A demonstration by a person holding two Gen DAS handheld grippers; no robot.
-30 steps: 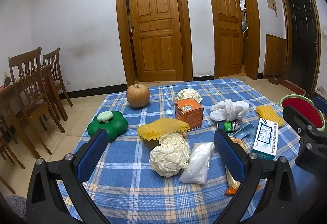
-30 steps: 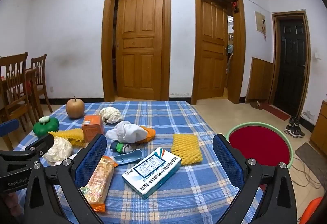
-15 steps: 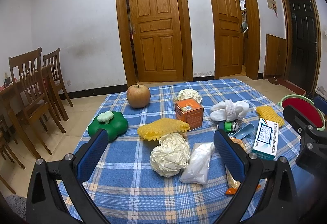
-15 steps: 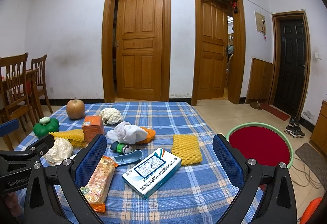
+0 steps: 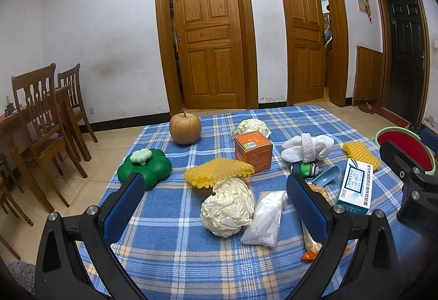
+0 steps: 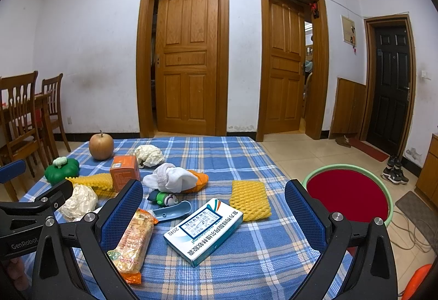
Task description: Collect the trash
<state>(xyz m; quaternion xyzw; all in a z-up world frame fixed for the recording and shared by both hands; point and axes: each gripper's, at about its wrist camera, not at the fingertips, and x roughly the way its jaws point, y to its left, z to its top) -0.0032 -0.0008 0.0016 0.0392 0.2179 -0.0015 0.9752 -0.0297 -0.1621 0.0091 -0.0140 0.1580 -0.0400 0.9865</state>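
Trash is lying scattered over the blue plaid tablecloth (image 5: 169,250), none of it picked up. Left gripper (image 5: 216,204) is hovering w/ jaws spread wide, empty; a crumpled paper ball (image 5: 227,207) and a clear plastic bag (image 5: 265,218) are sitting just past and between its fingers, touching each other. Right gripper (image 6: 213,208) is also gaping wide, gripping nothing; a white-and-teal medicine box (image 6: 204,230) is lying between its fingers, w/ a snack wrapper (image 6: 134,242) beside the left finger. Left view is showing the plastic bag clearly, whereas the right view is hiding most of it behind the other gripper's body. Right view is showing the red basin (image 6: 347,198) w/ green rim on the floor off the table's right edge almost whole; left view is catching only a sliver of it. Right view alone is revealing an orange thing (image 6: 201,181) tucked under the white sock bundle (image 6: 172,181). Both views are showing the apple (image 5: 185,129), orange box (image 5: 253,152), 2nd paper ball (image 5: 253,128) behind it, green container (image 5: 145,167), yellow foam net (image 5: 217,175) and another foam net (image 6: 249,200) near the right edge.
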